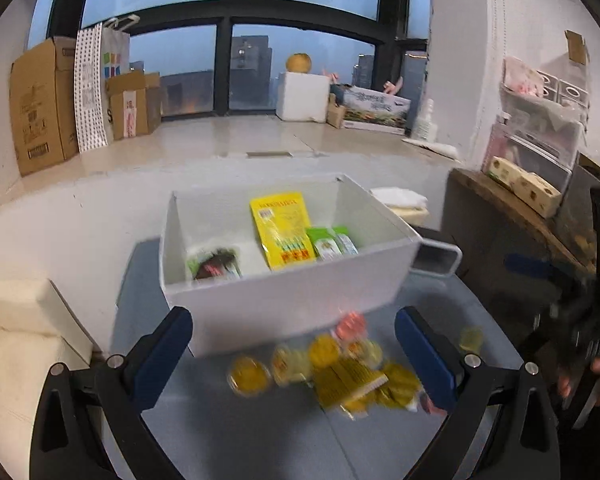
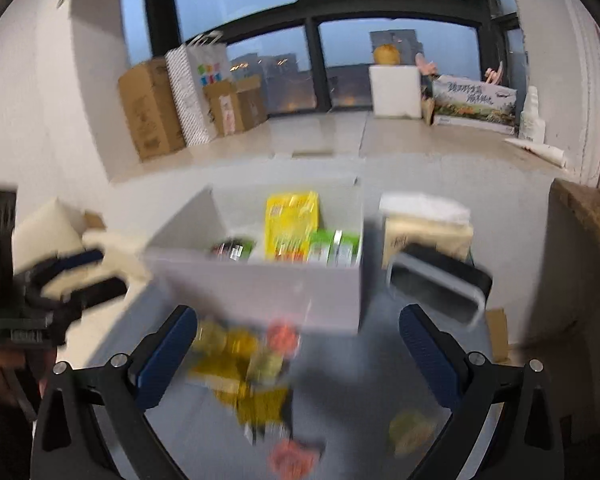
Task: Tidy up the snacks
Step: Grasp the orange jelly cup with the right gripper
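Observation:
A white open box (image 1: 284, 300) stands on the grey table and holds a yellow packet (image 1: 282, 230), green packets (image 1: 332, 242) and a dark packet (image 1: 216, 266). A heap of loose snacks (image 1: 332, 368), yellow, orange and pink, lies in front of it. My left gripper (image 1: 294, 354) is open and empty above the heap. In the right wrist view the box (image 2: 260, 288) and the blurred heap (image 2: 248, 368) show too. My right gripper (image 2: 298, 354) is open and empty over the heap. A single greenish snack (image 2: 412, 430) lies to the right.
A small grey bin (image 2: 436, 292) and a tissue pack (image 2: 428, 232) stand right of the box. A cream cushion (image 1: 16, 320) lies at the left. A wooden shelf (image 1: 512, 208) with boxes is at the right. Cardboard boxes (image 1: 40, 108) line the window sill.

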Available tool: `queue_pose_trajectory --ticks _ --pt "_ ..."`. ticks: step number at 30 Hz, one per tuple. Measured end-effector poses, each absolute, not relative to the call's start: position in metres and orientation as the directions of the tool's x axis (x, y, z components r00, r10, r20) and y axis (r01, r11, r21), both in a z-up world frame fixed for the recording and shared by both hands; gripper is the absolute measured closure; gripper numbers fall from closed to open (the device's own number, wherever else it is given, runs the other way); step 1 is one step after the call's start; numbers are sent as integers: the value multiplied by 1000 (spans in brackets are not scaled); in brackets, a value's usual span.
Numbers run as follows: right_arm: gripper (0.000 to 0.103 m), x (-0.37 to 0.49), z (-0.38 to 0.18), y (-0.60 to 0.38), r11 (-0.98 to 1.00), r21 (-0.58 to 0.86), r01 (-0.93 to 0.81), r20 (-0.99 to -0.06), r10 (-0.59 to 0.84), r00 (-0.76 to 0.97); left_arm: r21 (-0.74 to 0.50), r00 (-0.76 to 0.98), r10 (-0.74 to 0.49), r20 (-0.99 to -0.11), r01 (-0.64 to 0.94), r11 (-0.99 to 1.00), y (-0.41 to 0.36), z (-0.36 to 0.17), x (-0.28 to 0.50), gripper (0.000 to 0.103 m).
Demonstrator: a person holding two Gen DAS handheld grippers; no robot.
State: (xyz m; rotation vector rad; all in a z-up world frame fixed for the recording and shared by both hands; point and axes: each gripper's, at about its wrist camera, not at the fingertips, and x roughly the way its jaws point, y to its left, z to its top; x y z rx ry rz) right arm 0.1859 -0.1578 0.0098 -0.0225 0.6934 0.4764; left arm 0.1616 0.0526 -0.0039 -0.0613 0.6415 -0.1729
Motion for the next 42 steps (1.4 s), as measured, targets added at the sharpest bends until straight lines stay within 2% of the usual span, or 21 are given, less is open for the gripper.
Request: queue_pose_trajectory --ticks 3,11,22,24,25,26,27,38,42 --pt "0 157 -14 -160 881 132 -454 -640 425 640 -155 765 -221 -605 159 975 47 -17 143 0" --pt "0 132 -83 -163 874 151 -461 -731 413 544 -196 731 -221 -646 120 973 51 -53 102 0" --pt "0 155 -110 -160 886 209 -413 -769 410 491 -183 702 -167 -693 53 982 69 -78 102 0" --pt "6 155 -114 -159 893 203 -402 -774 398 493 -180 698 -165 -697 53 982 69 -80 103 0" --pt "23 155 -115 -159 895 193 -401 -774 390 498 -179 696 -164 -699 51 982 69 -81 104 0" --pt "48 156 -116 -157 898 177 -403 -780 378 499 -181 693 -164 -702 49 982 70 -83 106 0" --pt "52 158 -117 -156 903 162 -398 -792 360 493 -183 690 -164 -705 46 982 71 -84 107 0" --pt "52 146 -106 -160 890 177 -420 -779 388 493 -174 679 -133 -722 8 985 84 -99 145 0" --pt "52 136 -96 -163 885 195 -424 -761 409 504 -134 675 -78 -734 -31 991 91 -106 176 0"
